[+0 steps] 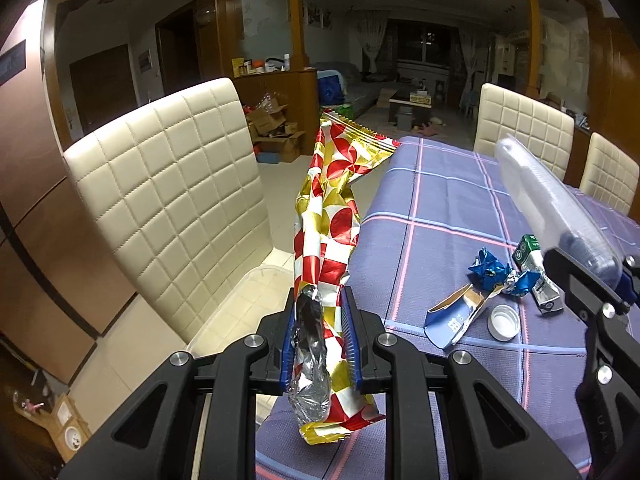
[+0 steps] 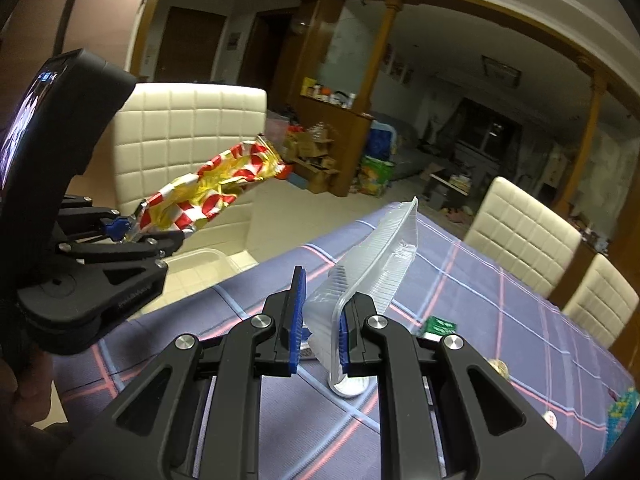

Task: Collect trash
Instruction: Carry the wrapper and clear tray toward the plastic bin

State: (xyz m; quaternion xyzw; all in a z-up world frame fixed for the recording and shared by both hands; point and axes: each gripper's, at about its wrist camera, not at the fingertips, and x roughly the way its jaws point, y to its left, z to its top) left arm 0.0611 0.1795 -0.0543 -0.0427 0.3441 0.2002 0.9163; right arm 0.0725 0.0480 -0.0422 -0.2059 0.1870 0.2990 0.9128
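Observation:
My left gripper (image 1: 322,304) is shut on a long red, gold and white snack wrapper (image 1: 332,208), which stands up above the near left edge of the table. The right wrist view shows that left gripper (image 2: 136,228) and the wrapper (image 2: 212,188) at the left. My right gripper (image 2: 326,292) is shut on the end of a clear ribbed plastic tray (image 2: 384,248) held over the table. Seen from the left wrist, the right gripper (image 1: 596,268) and tray (image 1: 536,196) are at the right. On the cloth lie a blue foil wrapper (image 1: 490,270), a green-white carton (image 1: 538,276), a blue cardboard scrap (image 1: 452,318) and a white cap (image 1: 504,322).
The table wears a purple checked cloth (image 1: 440,208). A cream quilted chair (image 1: 168,184) stands left of it, with a clear plastic bin (image 1: 248,292) on the floor beside it. Two more cream chairs (image 1: 524,128) line the far side. Cardboard boxes (image 1: 276,128) sit on the floor beyond.

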